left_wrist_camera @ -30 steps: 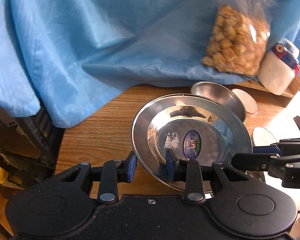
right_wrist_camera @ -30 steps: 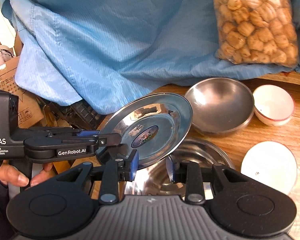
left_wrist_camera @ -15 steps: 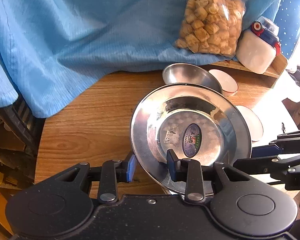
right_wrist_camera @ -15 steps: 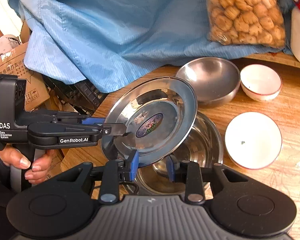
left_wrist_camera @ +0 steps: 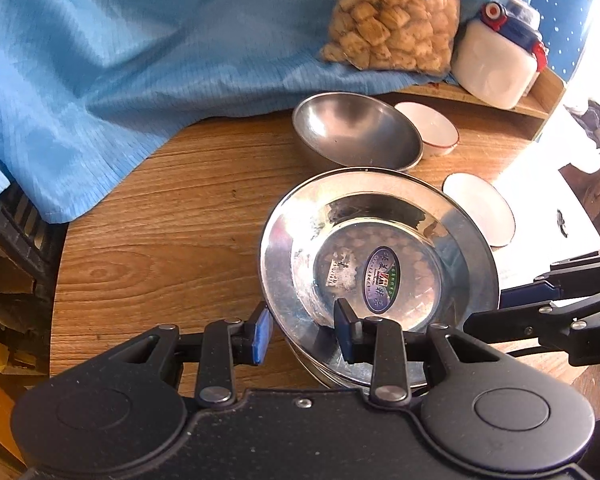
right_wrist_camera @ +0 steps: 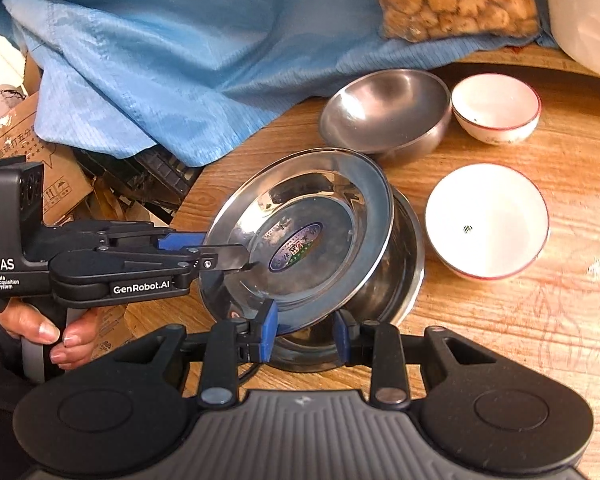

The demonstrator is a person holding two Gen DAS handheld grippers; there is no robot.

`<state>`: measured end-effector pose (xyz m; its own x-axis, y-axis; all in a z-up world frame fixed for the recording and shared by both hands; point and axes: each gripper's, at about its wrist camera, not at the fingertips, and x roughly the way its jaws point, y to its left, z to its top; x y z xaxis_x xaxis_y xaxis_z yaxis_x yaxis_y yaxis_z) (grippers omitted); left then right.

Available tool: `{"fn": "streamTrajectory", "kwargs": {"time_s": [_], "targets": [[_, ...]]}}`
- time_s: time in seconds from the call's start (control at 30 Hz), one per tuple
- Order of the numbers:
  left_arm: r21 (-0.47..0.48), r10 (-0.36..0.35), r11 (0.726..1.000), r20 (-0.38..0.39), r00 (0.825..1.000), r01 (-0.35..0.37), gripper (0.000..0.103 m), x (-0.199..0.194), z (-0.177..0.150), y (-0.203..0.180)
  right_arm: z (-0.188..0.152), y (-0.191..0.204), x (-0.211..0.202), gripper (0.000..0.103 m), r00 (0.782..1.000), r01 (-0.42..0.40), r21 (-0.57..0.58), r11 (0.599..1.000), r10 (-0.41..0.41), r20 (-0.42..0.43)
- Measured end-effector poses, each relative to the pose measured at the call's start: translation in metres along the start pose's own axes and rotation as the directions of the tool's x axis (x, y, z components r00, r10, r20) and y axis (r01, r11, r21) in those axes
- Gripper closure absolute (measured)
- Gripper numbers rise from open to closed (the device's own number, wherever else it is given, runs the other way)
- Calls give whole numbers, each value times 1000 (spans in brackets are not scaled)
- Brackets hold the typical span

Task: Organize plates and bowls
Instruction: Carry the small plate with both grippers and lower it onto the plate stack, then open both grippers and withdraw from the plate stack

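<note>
Blue cloth (left_wrist_camera: 148,60) drapes over the back of the wooden table (left_wrist_camera: 160,216) and down its left edge.

Steel plate (right_wrist_camera: 300,240), oval sticker at centre, sits tilted over a larger steel basin (right_wrist_camera: 404,264) on the table; its near rim is down in the basin, the far rim higher.

Steel bowl (right_wrist_camera: 384,112) stands behind the basin, just beside it. A large white bowl (right_wrist_camera: 486,222) is to the right of the basin; a small white red-rimmed bowl (right_wrist_camera: 496,108) is next to the steel bowl.

A bag of snacks (left_wrist_camera: 396,16) and a white jug (left_wrist_camera: 496,64) lie at the back.

Left tongs (left_wrist_camera: 304,332): fingers spread on either side of the plate's near-left rim, not clamped; contact on the inner finger cannot be told.

Right tongs (right_wrist_camera: 306,336): parted, at the plate's near edge, gripping nothing.
</note>
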<state>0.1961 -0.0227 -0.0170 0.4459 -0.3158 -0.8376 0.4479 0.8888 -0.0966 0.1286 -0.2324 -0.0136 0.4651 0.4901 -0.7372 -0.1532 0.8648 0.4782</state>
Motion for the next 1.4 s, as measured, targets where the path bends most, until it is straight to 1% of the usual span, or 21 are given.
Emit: {"fn": "streamTrajectory", "kwargs": {"time_s": [0.4, 0.8, 0.9, 1.03, 1.07, 1.13, 1.17, 1.23, 1.4], "targets": [[20, 11, 1000, -39, 999, -10, 67, 7, 0, -5, -3, -7, 4, 69, 999, -5, 48, 999, 6, -35], [27, 18, 999, -63, 998, -16, 66, 12, 1, -6, -1, -7, 7, 67, 998, 6, 56, 998, -3, -57], [28, 17, 1000, -64, 998, -15, 66, 12, 1, -6, 0, -4, 8, 66, 998, 10, 49, 999, -7, -59], [28, 24, 999, -57, 998, -23, 66, 12, 2, -5, -1, -1, 9, 61, 998, 14, 31, 999, -11, -70], [26, 26, 999, -53, 998, -24, 65, 12, 3, -5, -1, -1, 9, 60, 997, 14, 29, 999, -12, -72], [23, 29, 999, -47, 998, -28, 62, 11, 3, -4, -2, 0, 9, 55, 997, 10, 31, 999, -8, -76], [22, 32, 999, -44, 999, -31, 57, 10, 4, -4, -2, 0, 8, 53, 997, 9, 31, 999, -6, -76], [22, 38, 999, -35, 999, -37, 51, 8, 4, -2, -3, 0, 6, 46, 997, 10, 33, 999, -8, -78], [19, 52, 998, -27, 998, -52, 38, 5, 3, 2, -8, -1, 3, 40, 996, 14, 60, 998, -9, -91]]}}
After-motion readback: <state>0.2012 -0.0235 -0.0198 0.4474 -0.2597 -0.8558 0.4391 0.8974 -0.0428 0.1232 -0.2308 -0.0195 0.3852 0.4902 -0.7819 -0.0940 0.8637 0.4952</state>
